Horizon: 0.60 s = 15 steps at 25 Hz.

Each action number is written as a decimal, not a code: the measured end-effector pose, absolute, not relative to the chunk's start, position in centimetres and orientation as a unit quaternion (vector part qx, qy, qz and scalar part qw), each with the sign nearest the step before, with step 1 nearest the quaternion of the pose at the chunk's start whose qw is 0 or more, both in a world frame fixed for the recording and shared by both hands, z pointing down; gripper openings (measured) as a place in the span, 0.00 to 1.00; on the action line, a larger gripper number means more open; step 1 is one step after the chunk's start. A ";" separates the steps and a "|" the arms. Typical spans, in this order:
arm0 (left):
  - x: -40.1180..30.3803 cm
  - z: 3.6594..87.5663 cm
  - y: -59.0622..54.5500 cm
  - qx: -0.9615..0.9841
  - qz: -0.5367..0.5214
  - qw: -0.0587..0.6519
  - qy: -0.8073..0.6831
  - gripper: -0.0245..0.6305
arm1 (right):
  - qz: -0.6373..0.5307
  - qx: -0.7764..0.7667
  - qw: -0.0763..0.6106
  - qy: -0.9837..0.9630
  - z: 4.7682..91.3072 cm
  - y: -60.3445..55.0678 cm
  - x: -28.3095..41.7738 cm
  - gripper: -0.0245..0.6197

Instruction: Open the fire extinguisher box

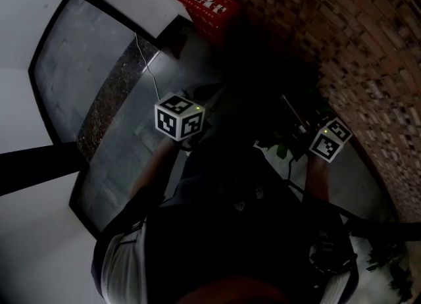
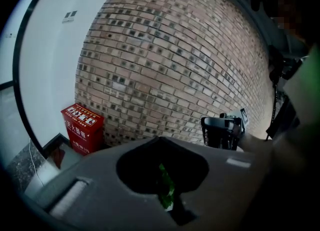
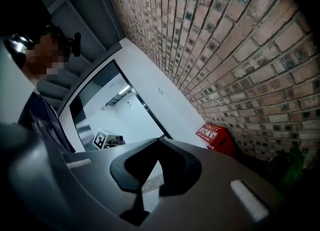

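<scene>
- Up close, in front of the person's body, the left gripper (image 2: 160, 141) and right gripper (image 3: 159, 142) both have their jaws pinched together on nothing. My guess is there's nothing within reach to grab yet.
- Further out, the red fire extinguisher box (image 1: 207, 3) sits on the floor against the brick wall (image 2: 175, 60). It looks closed and is well apart from both grippers.

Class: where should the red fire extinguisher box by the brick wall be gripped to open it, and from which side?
On the red fire extinguisher box, probably the front edge of its labelled top, approached from the front: its back stands against the brick wall. No latch is discernible.
</scene>
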<state>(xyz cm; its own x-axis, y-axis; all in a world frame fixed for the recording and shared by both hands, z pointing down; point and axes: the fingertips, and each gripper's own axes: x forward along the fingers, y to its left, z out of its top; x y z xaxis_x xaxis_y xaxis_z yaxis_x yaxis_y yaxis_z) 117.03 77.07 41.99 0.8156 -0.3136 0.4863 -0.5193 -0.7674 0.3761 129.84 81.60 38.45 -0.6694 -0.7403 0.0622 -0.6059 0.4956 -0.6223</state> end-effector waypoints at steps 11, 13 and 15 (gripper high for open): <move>116.6 42.2 74.2 0.920 0.188 0.252 -0.234 0.04 | -0.298 -0.371 0.041 0.879 39.7 79.4 128.7 0.04; 115.8 42.4 73.3 0.920 0.184 0.253 -0.236 0.04 | -0.285 -0.363 0.020 0.887 39.7 78.5 127.6 0.04; 114.5 42.6 72.0 0.918 0.176 0.259 -0.242 0.04 | -0.270 -0.358 -0.005 0.894 39.9 77.3 125.9 0.04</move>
